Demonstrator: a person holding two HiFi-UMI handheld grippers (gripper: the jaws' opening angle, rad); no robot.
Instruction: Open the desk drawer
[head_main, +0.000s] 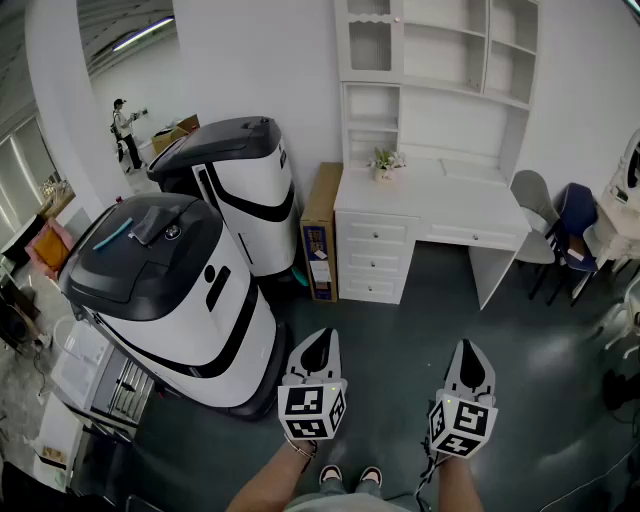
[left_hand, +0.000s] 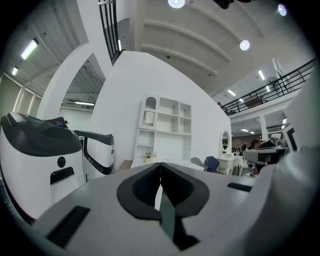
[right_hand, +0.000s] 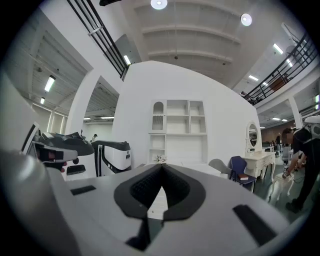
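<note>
The white desk stands against the far wall, its 3 stacked drawers all closed. Well short of it, the left gripper and right gripper hover level, jaws pressed together on nothing.

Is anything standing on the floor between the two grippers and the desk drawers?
Nothing visible does. Bare floor runs from the left gripper and right gripper to the desk drawers. The cardboard box stands left of the desk and a chair right of it, both off the path.
</note>
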